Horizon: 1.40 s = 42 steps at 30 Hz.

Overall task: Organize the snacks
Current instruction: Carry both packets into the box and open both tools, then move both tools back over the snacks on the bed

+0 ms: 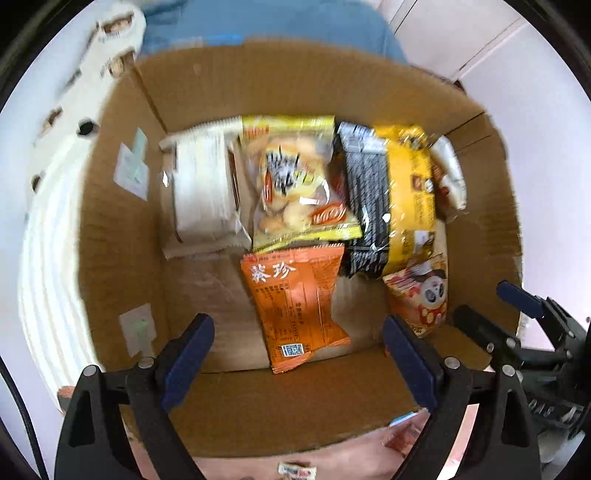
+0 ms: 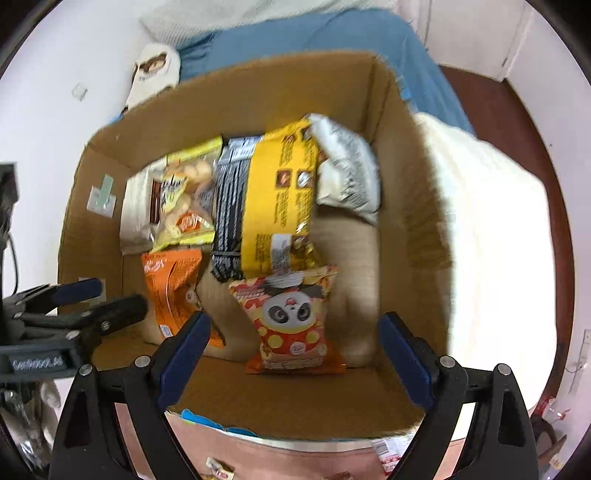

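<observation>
An open cardboard box (image 1: 122, 240) holds several snack packets lying flat. An orange packet (image 1: 291, 280) lies on the box floor, and my left gripper (image 1: 297, 325) hangs open right above it, pads clear of the wrapper. A red and yellow panda packet (image 2: 291, 339) lies to its right, under my open right gripper (image 2: 295, 319), which touches nothing. Behind them lie a white packet (image 1: 203, 195), a yellow see-through bun packet (image 1: 295, 177), a black packet (image 1: 365, 199), a yellow packet (image 1: 410, 184) and a white pouch (image 2: 347, 173). Each gripper shows in the other's view, right gripper (image 1: 491, 306) and left gripper (image 2: 107, 295).
The box (image 2: 406, 192) stands between a white ribbed cloth (image 1: 48, 258) and a blue cloth (image 1: 277, 26) behind it. Bare cardboard floor (image 2: 351, 258) shows at the box's right. Small wrapped sweets (image 2: 219, 470) lie on the pink surface in front of the box.
</observation>
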Each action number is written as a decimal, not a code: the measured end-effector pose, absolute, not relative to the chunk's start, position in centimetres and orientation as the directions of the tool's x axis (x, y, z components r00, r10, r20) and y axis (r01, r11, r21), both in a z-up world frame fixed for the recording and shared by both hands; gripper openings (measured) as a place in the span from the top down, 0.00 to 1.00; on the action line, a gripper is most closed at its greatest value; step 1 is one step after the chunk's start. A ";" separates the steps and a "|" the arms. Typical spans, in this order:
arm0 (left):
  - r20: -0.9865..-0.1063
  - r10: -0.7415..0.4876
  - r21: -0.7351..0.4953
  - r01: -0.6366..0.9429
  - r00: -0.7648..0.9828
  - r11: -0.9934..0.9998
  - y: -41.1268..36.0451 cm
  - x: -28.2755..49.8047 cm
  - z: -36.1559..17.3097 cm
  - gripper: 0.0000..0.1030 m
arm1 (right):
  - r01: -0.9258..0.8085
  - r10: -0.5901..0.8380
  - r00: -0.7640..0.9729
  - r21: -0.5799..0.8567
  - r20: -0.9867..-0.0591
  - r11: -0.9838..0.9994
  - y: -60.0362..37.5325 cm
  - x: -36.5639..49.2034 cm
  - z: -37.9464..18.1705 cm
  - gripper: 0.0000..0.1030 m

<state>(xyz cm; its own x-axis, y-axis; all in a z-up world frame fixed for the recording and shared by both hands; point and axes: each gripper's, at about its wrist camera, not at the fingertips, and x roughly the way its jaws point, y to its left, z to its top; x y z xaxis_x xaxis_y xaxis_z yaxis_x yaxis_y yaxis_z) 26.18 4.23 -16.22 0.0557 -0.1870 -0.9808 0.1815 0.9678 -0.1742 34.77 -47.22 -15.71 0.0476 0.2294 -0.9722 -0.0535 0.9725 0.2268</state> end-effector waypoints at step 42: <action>-0.713 -0.172 -0.078 0.166 0.680 0.983 9.9 1.2 -2.8 0.00 | 0.023 0.169 0.468 0.204 -0.867 0.979 -52.2 8.8 -0.9 0.06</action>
